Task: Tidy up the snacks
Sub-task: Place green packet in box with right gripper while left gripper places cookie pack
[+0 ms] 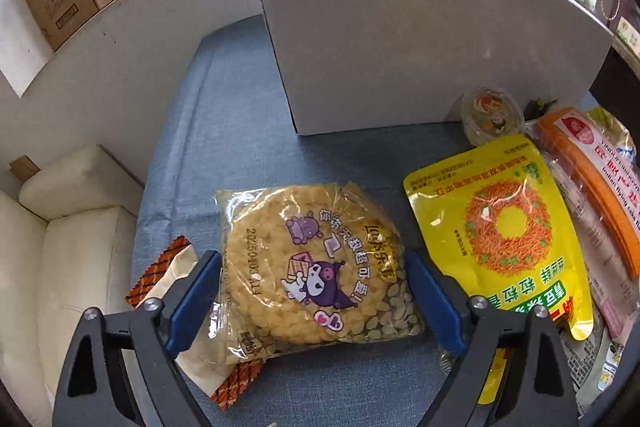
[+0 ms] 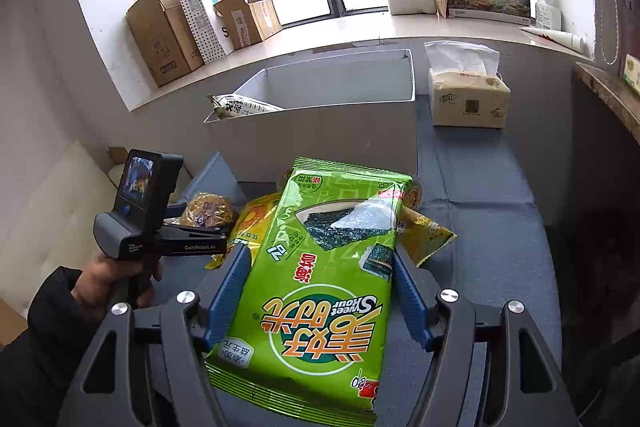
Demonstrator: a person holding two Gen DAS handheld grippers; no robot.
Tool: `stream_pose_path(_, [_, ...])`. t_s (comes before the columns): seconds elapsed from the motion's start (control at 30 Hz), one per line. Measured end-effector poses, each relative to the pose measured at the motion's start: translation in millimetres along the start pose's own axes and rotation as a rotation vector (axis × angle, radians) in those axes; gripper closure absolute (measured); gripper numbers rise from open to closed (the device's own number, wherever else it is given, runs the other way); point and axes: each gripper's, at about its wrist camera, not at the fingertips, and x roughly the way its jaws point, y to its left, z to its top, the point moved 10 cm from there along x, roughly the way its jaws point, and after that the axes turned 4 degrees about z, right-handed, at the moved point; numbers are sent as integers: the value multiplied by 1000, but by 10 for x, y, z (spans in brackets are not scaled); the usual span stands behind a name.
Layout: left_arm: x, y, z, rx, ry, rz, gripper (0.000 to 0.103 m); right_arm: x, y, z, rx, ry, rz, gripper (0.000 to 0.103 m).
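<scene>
Straddling the clear round-cracker packet with a cartoon print [image 1: 316, 275], the left gripper [image 1: 312, 303] has its jaws apart either side, no squeeze yet, on the blue-clothed bench [image 1: 240, 107]. The right gripper [image 2: 320, 291] clamps the green seaweed snack bag [image 2: 320, 279], lifted short of the white open box [image 2: 320, 131], likely its destination.

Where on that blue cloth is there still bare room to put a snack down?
Bare cloth lies left of the white box, and more in front of the tissue pack. It is crowded by the yellow bag and orange packet.
</scene>
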Motion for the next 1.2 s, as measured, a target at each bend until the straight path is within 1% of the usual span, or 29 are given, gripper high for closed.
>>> stream_pose_path(0.03, [-15,-12,-12,-8,1,-31,22,10,6,-11,-3,4,0,30])
stream_pose_path(0.07, [-31,-1,-16,-11,1,-27,22,13,14,-25,-5,5,-1,30])
stream_pose_path(0.1, [-56,20,-22,0,-9,0,23,19,18,-34,-6,7,-2,30])
stream_pose_path(0.13, [-99,19,-40,13,-22,8,23,21,21,-42,-6,7,-1,30])
stream_pose_path(0.23, [-311,-9,-78,3,-56,-41,23,35,28,-46,-7,7,0,30])
stream_pose_path(0.37, [-821,-64,-17,-30,-155,-131,23,47,38,-1,-10,-5,10,30])
stream_pose_path(0.47, [-1207,-153,142,-26,-228,-180,23,76,11,91,-3,-9,22,30])
stream_pose_path(0.53, [-1434,-239,301,-25,-260,-210,23,77,-14,227,5,-24,42,30])
stream_pose_path(0.6, [-1645,-309,472,-13,-297,-227,23,63,-48,411,3,-46,43,29])
stream_pose_path(0.7, [-1772,-402,838,15,-340,-224,23,71,-105,758,-4,-80,46,29])
stream_pose_path(0.77, [-1772,-481,1095,27,-351,-228,23,118,-152,1017,1,-102,54,29])
stream_pose_path(0.83, [-1666,-507,1416,34,-355,-213,23,230,-222,1262,10,-104,60,29])
stream_pose_path(0.9, [-1516,-562,1655,31,-344,-193,23,379,-320,1487,22,-111,57,28])
stream_pose_path(0.97, [-1335,-612,1831,28,-315,-175,23,551,-439,1659,45,-104,42,28])
stream_pose_path(1.03, [-1142,-643,1914,36,-293,-140,23,707,-542,1809,52,-93,25,28])
stream_pose_path(1.13, [-920,-678,2039,38,-276,-116,21,898,-642,1997,62,-78,34,28])
stream_pose_path(1.17, [-845,-678,2059,31,-265,-116,19,958,-672,2048,69,-74,32,25])
stream_pose_path(1.2, [-772,-671,2053,24,-247,-119,11,1015,-705,2082,78,-70,24,23])
